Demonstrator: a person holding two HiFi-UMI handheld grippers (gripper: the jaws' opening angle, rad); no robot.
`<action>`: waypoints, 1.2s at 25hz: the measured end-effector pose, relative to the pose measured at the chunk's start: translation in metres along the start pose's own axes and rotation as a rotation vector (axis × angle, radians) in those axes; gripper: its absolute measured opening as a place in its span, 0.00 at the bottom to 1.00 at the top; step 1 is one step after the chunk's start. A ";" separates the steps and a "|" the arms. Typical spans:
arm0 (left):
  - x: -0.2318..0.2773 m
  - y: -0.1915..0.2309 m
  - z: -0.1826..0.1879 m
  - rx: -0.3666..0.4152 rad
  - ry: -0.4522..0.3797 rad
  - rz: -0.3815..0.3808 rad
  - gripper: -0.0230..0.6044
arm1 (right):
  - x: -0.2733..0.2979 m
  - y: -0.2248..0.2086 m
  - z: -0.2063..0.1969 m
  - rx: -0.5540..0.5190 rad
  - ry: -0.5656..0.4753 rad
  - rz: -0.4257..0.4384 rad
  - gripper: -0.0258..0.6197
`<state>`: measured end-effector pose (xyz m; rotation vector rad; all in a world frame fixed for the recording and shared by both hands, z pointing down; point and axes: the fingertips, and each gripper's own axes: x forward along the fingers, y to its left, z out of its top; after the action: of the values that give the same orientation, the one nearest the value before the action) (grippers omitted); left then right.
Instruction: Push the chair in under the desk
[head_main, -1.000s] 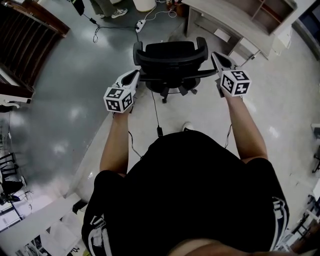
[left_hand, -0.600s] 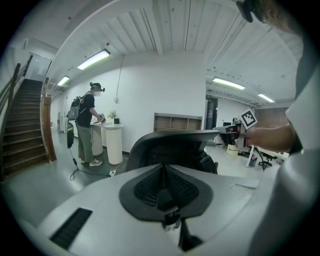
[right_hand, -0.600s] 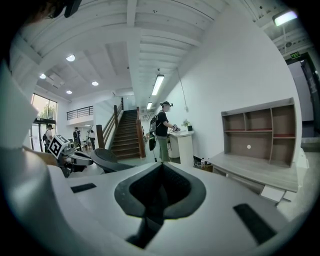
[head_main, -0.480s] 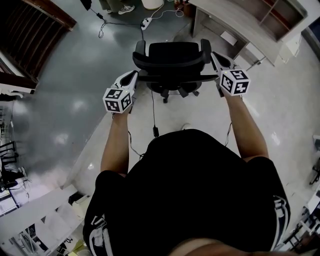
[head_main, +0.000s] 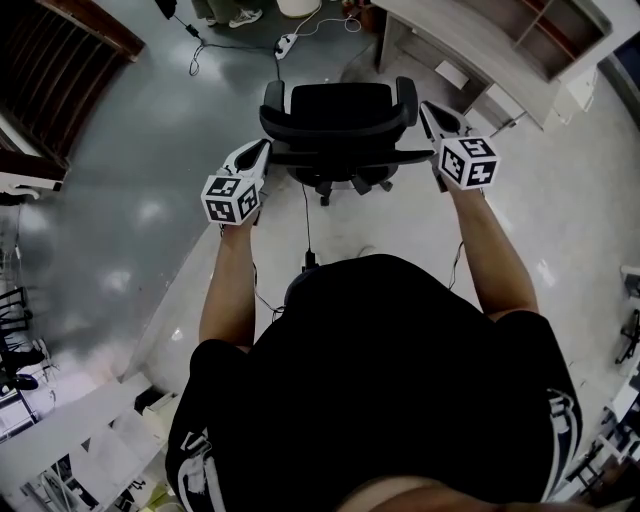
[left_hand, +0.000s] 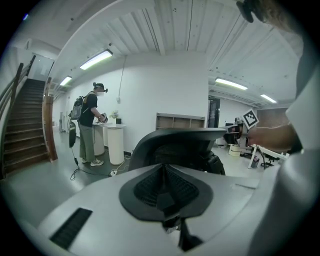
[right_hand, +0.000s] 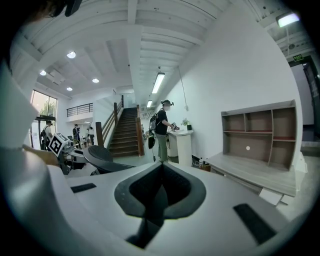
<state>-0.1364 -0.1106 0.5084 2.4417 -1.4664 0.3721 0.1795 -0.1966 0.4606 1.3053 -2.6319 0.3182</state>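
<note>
A black office chair (head_main: 338, 120) stands on the floor with its back toward me, short of the pale wooden desk (head_main: 470, 40) at the upper right. My left gripper (head_main: 263, 148) is shut and empty, its tip close by the left end of the backrest. On the other side my right gripper (head_main: 427, 107) is shut too, close to the backrest's right end; contact cannot be made out on either side. The left gripper view has the curved backrest (left_hand: 175, 145) just ahead of the left gripper (left_hand: 161, 166). The right gripper view shows the chair (right_hand: 102, 157) to the left and the desk (right_hand: 250, 172) to the right of the right gripper (right_hand: 161, 167).
A black cable (head_main: 307, 225) runs across the floor behind the chair, and a white power strip (head_main: 285, 44) lies beyond it. A person (left_hand: 90, 127) stands at a white pedestal table (left_hand: 116, 142). A dark staircase (head_main: 60, 60) rises at the left. An open shelf unit (right_hand: 257, 132) sits on the desk.
The chair and both grippers have edged slightly toward the desk, the right one a little more. Both stay shut.
</note>
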 end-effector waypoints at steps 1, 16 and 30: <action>0.001 0.002 -0.001 0.001 0.002 -0.007 0.08 | 0.001 0.000 -0.001 -0.002 0.003 -0.007 0.03; 0.007 0.027 0.002 0.020 0.011 -0.098 0.08 | 0.001 0.012 0.007 0.006 -0.003 -0.119 0.03; 0.011 0.034 -0.010 0.076 0.069 -0.147 0.08 | -0.016 0.014 -0.010 0.034 0.037 -0.169 0.04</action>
<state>-0.1624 -0.1317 0.5250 2.5492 -1.2569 0.4835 0.1789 -0.1737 0.4641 1.5054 -2.4763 0.3593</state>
